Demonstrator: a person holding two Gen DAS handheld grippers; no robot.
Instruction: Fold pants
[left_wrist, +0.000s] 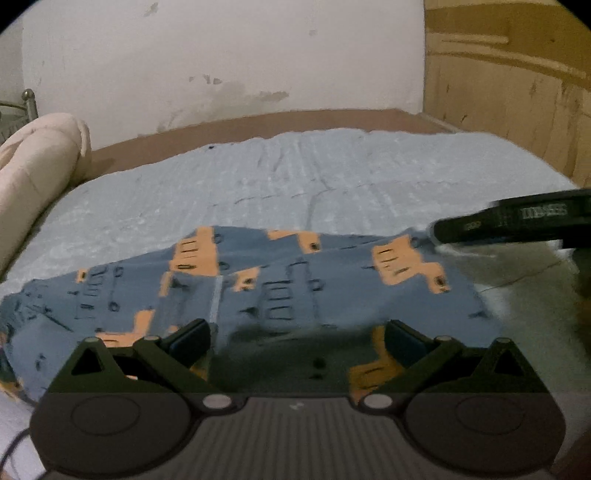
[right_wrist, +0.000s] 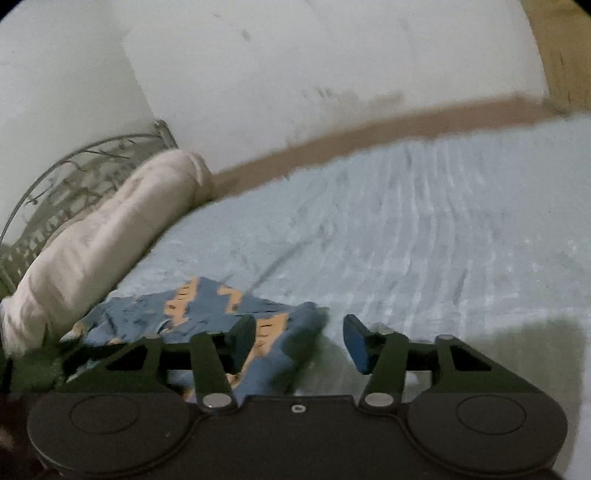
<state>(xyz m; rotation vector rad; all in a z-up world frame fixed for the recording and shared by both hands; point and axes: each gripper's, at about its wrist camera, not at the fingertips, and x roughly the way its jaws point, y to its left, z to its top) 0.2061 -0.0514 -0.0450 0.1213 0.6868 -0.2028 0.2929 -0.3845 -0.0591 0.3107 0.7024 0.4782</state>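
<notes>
On the bed (left_wrist: 332, 173), the pants (left_wrist: 280, 280) are lying blurred, their near edge hiding behind the left gripper (left_wrist: 297, 341), jaws gaping wide; right gripper (right_wrist: 299, 341) is hovering part-open, gripping nothing, open bedding beyond.

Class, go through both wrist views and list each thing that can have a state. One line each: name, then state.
Pants: folded over, lying flat on the bed, some wrinkles.
Left claw: open, above the pants, gripping nothing.
Right claw: open, a fold of the pants between its fingers but not pinched.
Sheet: spread over the bed, lightly creased.
Quilt: rolled up, lying along the bed's edge.
</notes>
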